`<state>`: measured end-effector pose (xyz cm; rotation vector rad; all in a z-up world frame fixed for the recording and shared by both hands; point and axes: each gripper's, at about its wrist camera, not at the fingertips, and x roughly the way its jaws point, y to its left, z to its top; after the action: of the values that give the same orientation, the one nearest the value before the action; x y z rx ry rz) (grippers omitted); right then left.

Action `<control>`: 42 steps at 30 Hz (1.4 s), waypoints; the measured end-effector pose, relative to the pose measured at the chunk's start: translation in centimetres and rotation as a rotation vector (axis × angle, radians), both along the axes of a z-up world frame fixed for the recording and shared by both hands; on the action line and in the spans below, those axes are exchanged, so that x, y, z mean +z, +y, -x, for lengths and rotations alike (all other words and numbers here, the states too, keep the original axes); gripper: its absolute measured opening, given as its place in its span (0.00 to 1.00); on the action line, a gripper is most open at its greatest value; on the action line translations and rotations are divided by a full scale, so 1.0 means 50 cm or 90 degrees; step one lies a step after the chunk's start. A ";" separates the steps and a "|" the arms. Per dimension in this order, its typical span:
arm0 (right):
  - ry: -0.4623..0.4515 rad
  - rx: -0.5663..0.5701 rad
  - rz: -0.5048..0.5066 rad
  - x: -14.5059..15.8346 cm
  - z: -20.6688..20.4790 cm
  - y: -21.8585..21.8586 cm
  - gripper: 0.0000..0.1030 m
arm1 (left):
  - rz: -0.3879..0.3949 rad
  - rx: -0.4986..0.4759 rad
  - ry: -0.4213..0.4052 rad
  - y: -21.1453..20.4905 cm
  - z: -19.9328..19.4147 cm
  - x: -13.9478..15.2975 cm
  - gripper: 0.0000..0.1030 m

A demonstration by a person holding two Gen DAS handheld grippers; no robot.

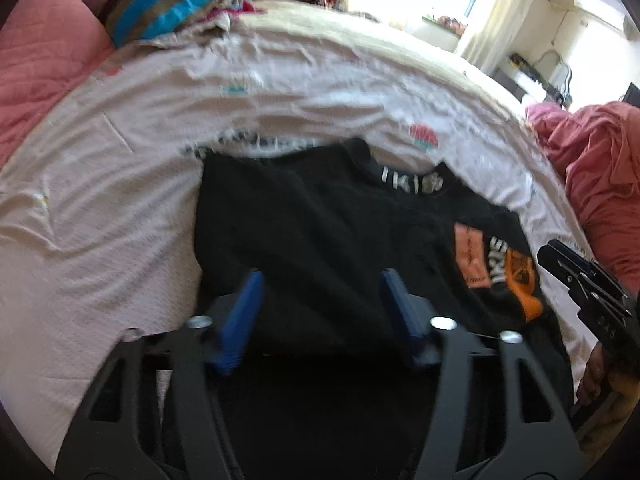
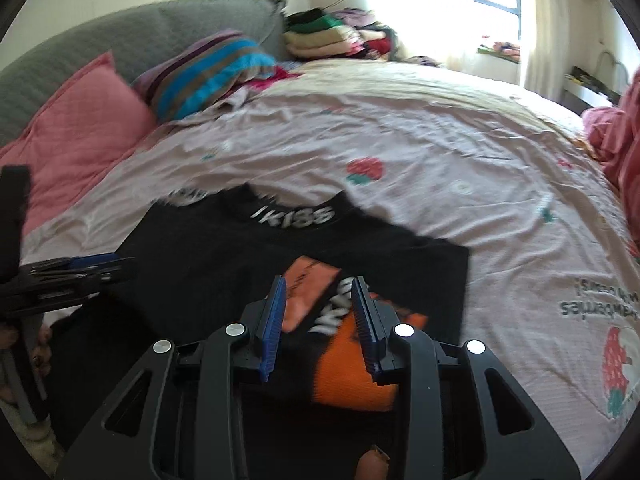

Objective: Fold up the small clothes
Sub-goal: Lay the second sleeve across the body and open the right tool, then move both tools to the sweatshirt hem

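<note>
A black shirt [image 2: 224, 264] with an orange print lies flat on the bed [image 2: 440, 152], collar toward the pillows. The left tool [image 1: 320, 280] hovers over the shirt's plain black half, its blue pads apart and nothing pinched between them. The right tool [image 2: 320, 288] hangs over the orange print on the shirt's other half, jaws partly apart, released, with the cloth lying beneath the gap. A pink pillow [image 2: 80, 128] and a striped pillow [image 2: 208, 72] sit beyond the shirt's collar, and a pile of clothes [image 2: 328, 36] lies further beyond them.
</note>
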<state>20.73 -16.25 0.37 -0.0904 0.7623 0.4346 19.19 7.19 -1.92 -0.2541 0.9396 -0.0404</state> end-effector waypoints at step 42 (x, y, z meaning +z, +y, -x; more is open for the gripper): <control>0.054 0.012 -0.027 -0.033 0.045 0.009 0.85 | -0.002 -0.016 0.008 -0.003 0.044 -0.019 0.52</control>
<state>18.47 -15.82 -1.26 -0.0392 0.8360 0.4756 17.00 7.02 -2.86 -0.2396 0.9553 -0.0607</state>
